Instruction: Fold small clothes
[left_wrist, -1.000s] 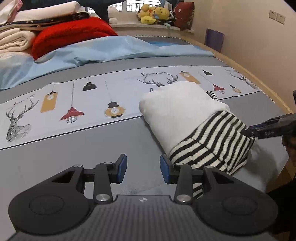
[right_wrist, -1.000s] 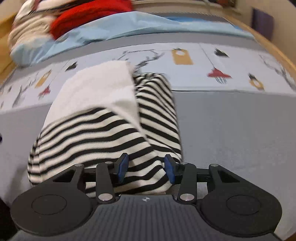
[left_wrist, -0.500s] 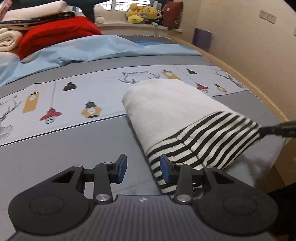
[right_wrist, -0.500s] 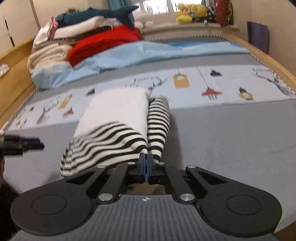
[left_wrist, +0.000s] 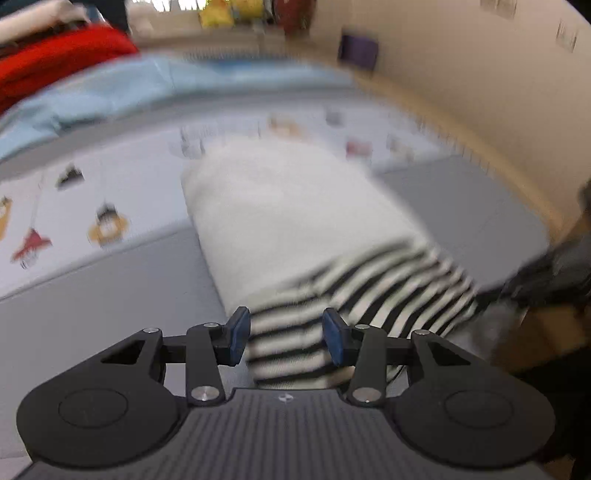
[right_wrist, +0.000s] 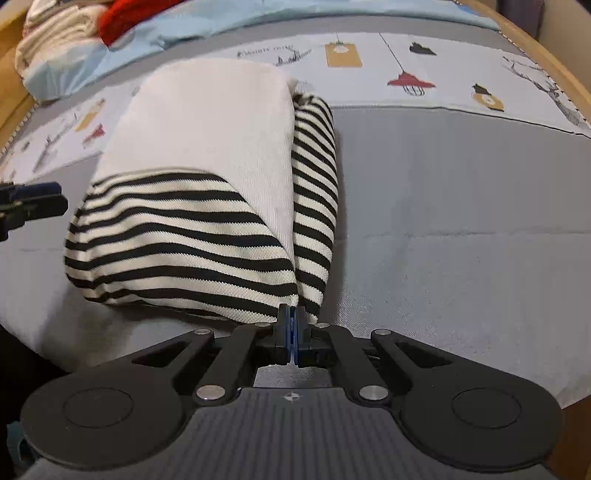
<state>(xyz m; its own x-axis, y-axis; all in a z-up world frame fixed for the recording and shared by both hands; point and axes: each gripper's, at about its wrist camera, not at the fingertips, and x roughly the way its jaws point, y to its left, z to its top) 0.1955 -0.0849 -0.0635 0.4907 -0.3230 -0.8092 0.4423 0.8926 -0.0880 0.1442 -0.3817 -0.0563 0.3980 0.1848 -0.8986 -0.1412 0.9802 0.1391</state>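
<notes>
A small folded garment, white with black-and-white striped sleeves, lies on the grey bed cover; it also shows blurred in the left wrist view. My right gripper is shut at the garment's near striped edge, its blue pads pressed together; whether cloth is pinched between them is unclear. My left gripper is open, its blue pads either side of the striped end. The left gripper shows at the left edge of the right wrist view; the right gripper is a dark blur in the left wrist view.
A printed sheet with lamps and deer lies behind the garment. A light blue quilt, red blanket and folded linens are stacked at the bed's head. The wooden bed edge runs along the right. Plush toys sit on the sill.
My left gripper has moved right, so the striped end now lies between its open pads. My right gripper has stayed shut and moved closer to the garment's near edge.
</notes>
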